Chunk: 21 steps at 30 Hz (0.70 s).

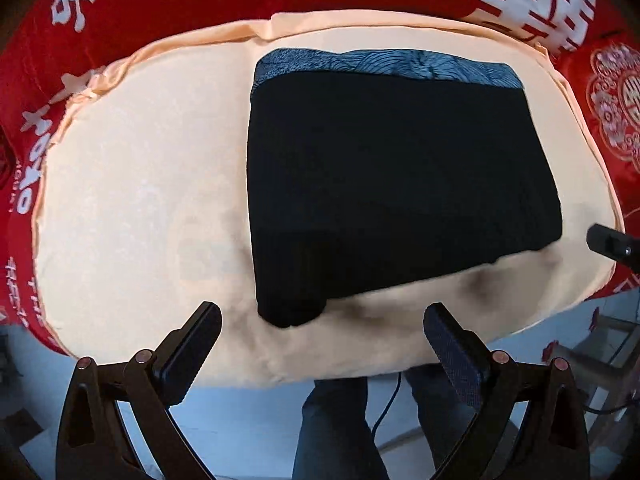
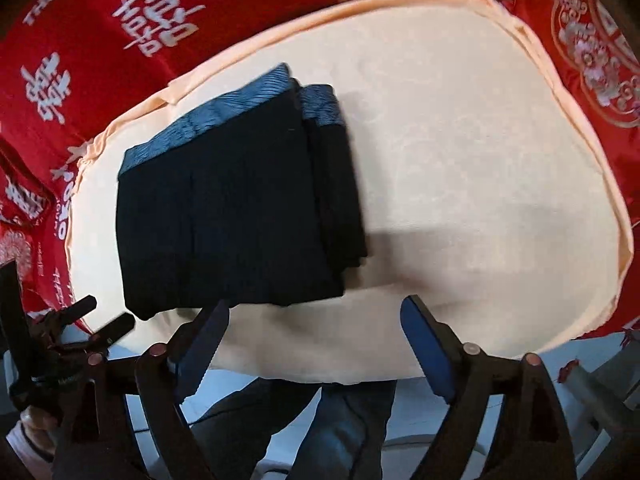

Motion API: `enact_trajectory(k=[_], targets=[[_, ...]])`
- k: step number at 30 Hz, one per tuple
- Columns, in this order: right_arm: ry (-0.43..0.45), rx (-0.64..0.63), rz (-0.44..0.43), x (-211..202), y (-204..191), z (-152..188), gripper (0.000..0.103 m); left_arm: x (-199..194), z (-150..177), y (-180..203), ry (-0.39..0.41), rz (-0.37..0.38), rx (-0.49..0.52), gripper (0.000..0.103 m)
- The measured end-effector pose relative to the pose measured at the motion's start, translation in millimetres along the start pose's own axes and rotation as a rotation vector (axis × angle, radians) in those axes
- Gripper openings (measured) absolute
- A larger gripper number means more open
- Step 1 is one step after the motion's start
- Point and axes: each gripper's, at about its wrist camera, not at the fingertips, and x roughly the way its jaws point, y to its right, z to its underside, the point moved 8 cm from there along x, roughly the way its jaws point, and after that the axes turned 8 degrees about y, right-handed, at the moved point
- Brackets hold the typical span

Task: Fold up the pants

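The black pants (image 1: 392, 184) lie folded into a compact rectangle on the cream cloth (image 1: 132, 184), their blue patterned waistband (image 1: 384, 65) at the far edge. My left gripper (image 1: 324, 320) is open and empty, held just in front of the pants' near edge. In the right wrist view the folded pants (image 2: 236, 216) lie left of centre, with stacked layers along their right side. My right gripper (image 2: 316, 316) is open and empty above the near edge of the cream cloth (image 2: 480, 184). The left gripper's fingertips (image 2: 108, 320) show at the lower left.
The cream cloth covers a table draped in red fabric with white characters (image 1: 128, 4). The person's legs in dark trousers (image 1: 336, 420) stand below the near table edge. The right gripper's tip (image 1: 608, 240) shows at the right edge of the left wrist view.
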Motion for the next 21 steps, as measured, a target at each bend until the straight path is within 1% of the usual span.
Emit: enact_trajectory(k=[2, 3, 5, 8, 12, 14, 21], targets=[[0.023, -0.009, 0.027, -8, -8, 3, 0.093, -11, 3, 4, 0.015, -0.026, 0.007, 0.101], [0.028, -0.013, 0.033, -11, -10, 5, 0.103, -15, 3, 3, 0.022, -0.04, 0.007, 0.101], [0.038, -0.025, 0.047, -18, -18, 9, 0.103, -26, 2, 1, 0.038, -0.075, 0.001, 0.101], [0.019, -0.067, 0.068, -25, -33, 16, 0.103, -37, 0, -2, 0.048, -0.113, -0.007, 0.101], [0.011, -0.111, 0.066, -37, -53, 23, 0.103, -51, -2, -6, 0.05, -0.108, -0.039, 0.101], [0.009, -0.121, 0.07, -43, -61, 24, 0.103, -57, -2, -8, 0.052, -0.118, -0.047, 0.101], [-0.01, -0.07, 0.074, -53, -70, 26, 0.103, -75, -2, -11, 0.075, -0.141, -0.045, 0.101]])
